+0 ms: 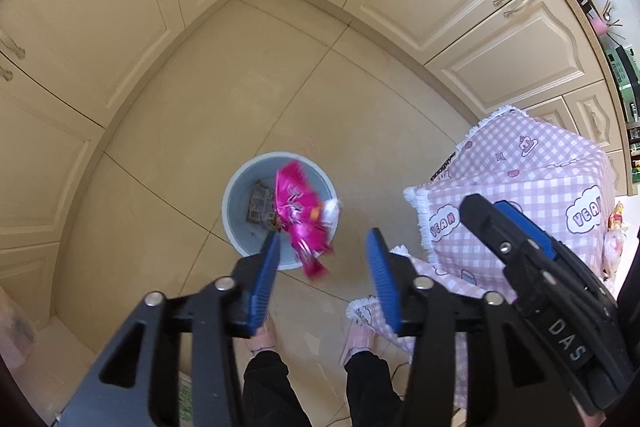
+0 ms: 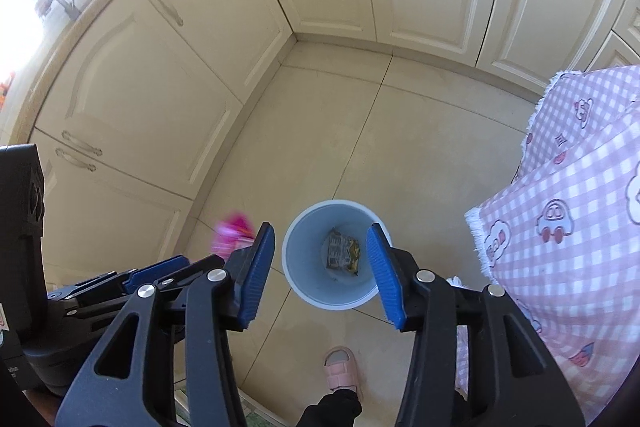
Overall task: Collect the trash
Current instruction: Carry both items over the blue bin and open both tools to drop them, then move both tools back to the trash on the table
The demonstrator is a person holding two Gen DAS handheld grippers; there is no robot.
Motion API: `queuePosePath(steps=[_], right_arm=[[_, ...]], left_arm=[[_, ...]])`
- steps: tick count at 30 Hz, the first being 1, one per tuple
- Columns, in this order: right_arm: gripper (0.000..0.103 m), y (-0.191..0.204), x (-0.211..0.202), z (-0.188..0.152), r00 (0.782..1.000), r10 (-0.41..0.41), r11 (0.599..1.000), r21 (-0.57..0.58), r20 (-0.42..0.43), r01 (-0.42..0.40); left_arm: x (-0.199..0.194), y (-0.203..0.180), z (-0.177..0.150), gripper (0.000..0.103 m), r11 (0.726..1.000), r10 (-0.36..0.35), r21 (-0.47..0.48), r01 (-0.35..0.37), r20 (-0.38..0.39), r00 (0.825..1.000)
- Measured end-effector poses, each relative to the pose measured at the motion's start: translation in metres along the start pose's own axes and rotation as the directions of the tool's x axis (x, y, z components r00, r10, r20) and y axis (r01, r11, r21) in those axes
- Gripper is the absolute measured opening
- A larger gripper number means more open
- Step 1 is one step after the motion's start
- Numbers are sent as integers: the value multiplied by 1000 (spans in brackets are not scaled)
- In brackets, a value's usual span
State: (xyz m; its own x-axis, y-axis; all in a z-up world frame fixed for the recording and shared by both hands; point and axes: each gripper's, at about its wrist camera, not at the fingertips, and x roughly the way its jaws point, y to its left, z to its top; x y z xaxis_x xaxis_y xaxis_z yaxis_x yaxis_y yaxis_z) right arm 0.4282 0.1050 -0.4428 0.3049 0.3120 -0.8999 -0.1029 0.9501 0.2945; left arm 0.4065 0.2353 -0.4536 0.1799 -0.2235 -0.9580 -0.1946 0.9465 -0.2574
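Observation:
A pale blue trash bin (image 1: 236, 203) stands on the tiled floor, also in the right wrist view (image 2: 304, 255). A crumpled yellow-grey wrapper (image 1: 260, 207) lies at its bottom, also seen in the right wrist view (image 2: 342, 253). A pink snack wrapper (image 1: 300, 219) is blurred in mid-air over the bin's near rim; in the right wrist view it (image 2: 232, 233) shows left of the bin. My left gripper (image 1: 326, 279) is open and empty above the bin. My right gripper (image 2: 320, 267) is open and empty above the bin; it also shows in the left wrist view (image 1: 504, 223).
Cream cabinets (image 1: 120, 7) line the corner behind the bin. A table with a pink checked cloth (image 1: 520, 195) stands to the right, also in the right wrist view (image 2: 568, 211). The person's pink slippers (image 1: 360, 341) and black trousers are below the grippers.

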Motion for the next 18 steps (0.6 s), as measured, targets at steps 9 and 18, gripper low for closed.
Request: queuePosePath(steps=[9,18], right_arm=[[47,-38,-49,7,998,19,999,34,60,-21],[49,-139,-138,-2,985,-48,992,120,163,29]], left_arm=[[-27,-57,-3,51,999,12,41,-13,35,999],[-48,-193,-30,52,980,-56,194,45,52,997]])
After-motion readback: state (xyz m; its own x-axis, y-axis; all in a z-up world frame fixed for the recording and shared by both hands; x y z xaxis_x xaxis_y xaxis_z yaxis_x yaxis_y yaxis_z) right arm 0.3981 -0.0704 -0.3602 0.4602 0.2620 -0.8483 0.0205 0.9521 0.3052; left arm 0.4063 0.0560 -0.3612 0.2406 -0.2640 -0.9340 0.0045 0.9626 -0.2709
